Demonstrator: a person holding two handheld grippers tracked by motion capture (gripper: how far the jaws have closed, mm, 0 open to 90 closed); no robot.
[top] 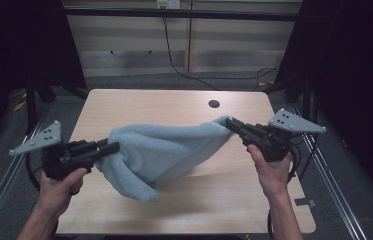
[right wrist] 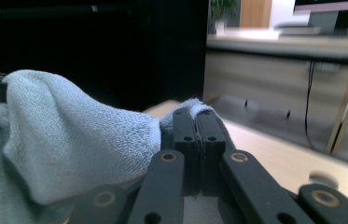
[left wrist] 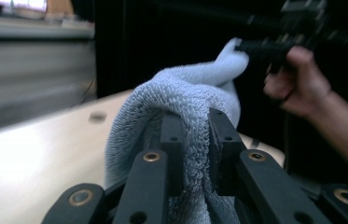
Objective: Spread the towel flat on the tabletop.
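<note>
While the high view looks down on the wooden table point(top: 174, 107), a light blue towel point(top: 161, 150) hangs in the air between the two grippers, sagging toward the tabletop in the middle. The left gripper point(top: 114, 147) pinches the towel's left end, and the right gripper point(top: 230, 123) pinches its far right corner; each sits in a hand point(top: 59, 192) coming in from the bottom edge. From the left gripper view, a thick bunch of terry cloth point(left wrist: 190, 121) is clamped between the two black jaws and spills over their tips, stretching away to the other gripper point(left wrist: 260, 46). From the right gripper view, the jaws are closed nearly flat on a thin edge of towel point(right wrist: 198, 106), the rest billowing off to the left.
</note>
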